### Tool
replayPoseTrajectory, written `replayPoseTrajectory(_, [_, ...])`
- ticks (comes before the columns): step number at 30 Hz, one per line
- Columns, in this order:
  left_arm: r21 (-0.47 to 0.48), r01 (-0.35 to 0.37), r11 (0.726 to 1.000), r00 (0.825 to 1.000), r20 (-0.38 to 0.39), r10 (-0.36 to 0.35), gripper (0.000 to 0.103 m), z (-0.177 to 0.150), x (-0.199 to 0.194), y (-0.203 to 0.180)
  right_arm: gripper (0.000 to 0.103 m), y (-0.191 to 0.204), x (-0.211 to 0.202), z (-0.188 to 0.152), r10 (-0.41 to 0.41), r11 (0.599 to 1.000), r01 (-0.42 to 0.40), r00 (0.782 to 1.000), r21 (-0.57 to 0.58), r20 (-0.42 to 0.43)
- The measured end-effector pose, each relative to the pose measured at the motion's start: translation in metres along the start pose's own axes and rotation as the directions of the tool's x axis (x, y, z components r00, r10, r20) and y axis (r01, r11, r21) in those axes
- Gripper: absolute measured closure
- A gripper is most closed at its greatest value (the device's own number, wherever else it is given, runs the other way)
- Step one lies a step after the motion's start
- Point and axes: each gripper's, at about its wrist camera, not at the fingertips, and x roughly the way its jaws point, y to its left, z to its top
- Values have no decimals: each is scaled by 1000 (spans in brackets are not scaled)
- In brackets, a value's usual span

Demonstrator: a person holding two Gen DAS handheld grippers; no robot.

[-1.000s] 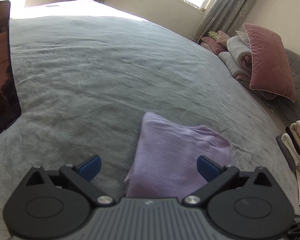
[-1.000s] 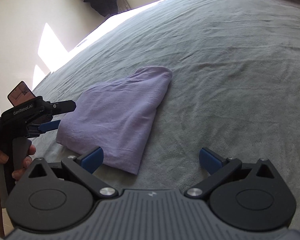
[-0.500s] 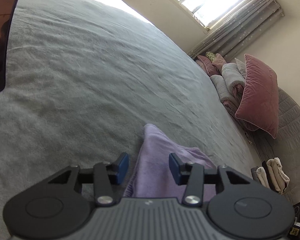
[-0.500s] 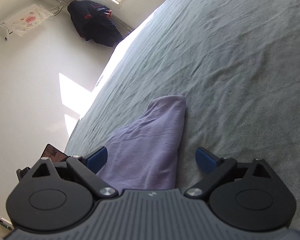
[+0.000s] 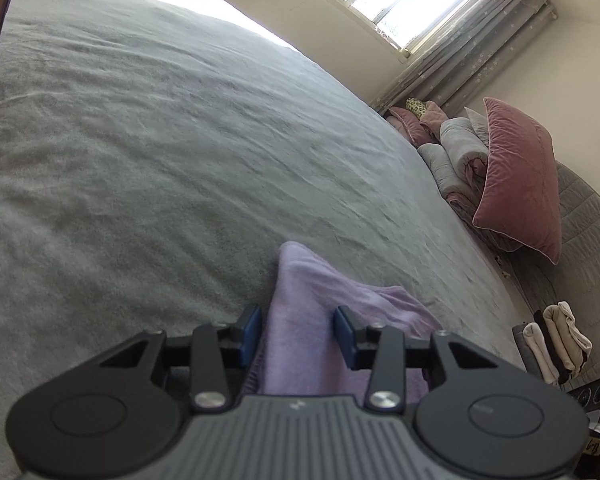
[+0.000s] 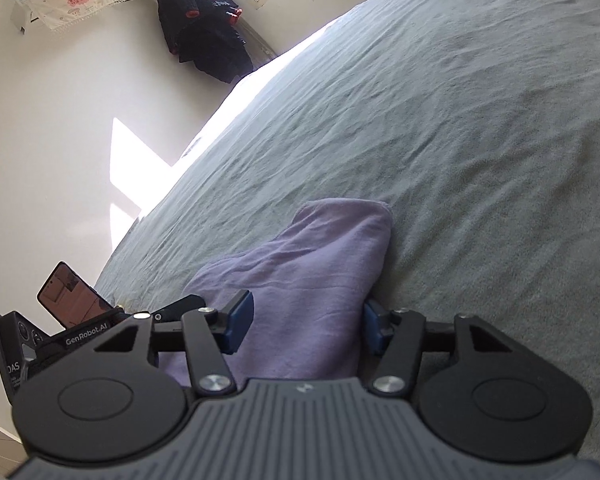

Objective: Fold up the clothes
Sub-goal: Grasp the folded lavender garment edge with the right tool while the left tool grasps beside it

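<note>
- L wrist view: left gripper [image 5: 296, 330] sits low over the near edge of the purple cloth [image 5: 300, 320], which lies part-folded on the grey bed [image 5: 180, 140]. Jaws about half open and closing, cloth between them; left pad [image 5: 250, 330] just off the cloth's left edge, right pad [image 5: 346, 332] over the fabric. Can't tell if the pads press yet, looks like a gap.
- To do it well, imo: close only once the lower finger is under the whole edge, so all layers get pinched, not just the top one. Keep low, don't snag the bedcover.
- Pink pillow [image 5: 520, 184] and rolled bedding well away at the headboard; small folded stack [image 5: 556, 340] far right, no obstacle.
- R wrist view: right gripper [image 6: 304, 326] at the same cloth [image 6: 312, 272], other near corner. Jaws wider than the left's, closing, cloth fills the gap; right pad [image 6: 372, 330] at the cloth's right edge, left pad [image 6: 240, 320] on top of the fabric. No firm pinch seen yet.
- Left gripper's body [image 6: 80, 336] just beside, at left, phone [image 6: 74, 292] mounted on it.
- Judgement: grab both corners evenly, lift together, carry toward the far tip so the fold lands square. Uneven grip = skewed fold.
</note>
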Motion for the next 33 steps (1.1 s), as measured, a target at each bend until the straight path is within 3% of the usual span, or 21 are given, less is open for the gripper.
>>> replayPoseTrajectory(6, [32,6,999,1000,19,-6,61,-5,-3,5,47,-4,1,3,18,999,-18,1000,-49,-10])
replayPoseTrajectory(11, [57,16,998,999,48,-19,62,-10,-3,6,47,1,1,-10,27,990,-20,999,-141,45])
replayPoseTrajectory(18, [67,30,997,997,69,-34,62,-14,-3,6,46,-8,-1,-10,97,992,-90,992,-89,82])
replayPoseTrajectory(26, [29,63,998,994,88,-65,69,-15,-4,15,45,7,2,-13,28,985,-17,998,-171,59])
replayPoseTrajectory(29, [26,61,998,994,89,-63,72,-15,-3,14,54,4,2,-13,15,987,-4,998,-160,64])
replayPoseTrajectory(33, [22,64,998,994,86,-66,75,-16,-2,11,73,-6,0,-11,10,994,-2,998,-108,67])
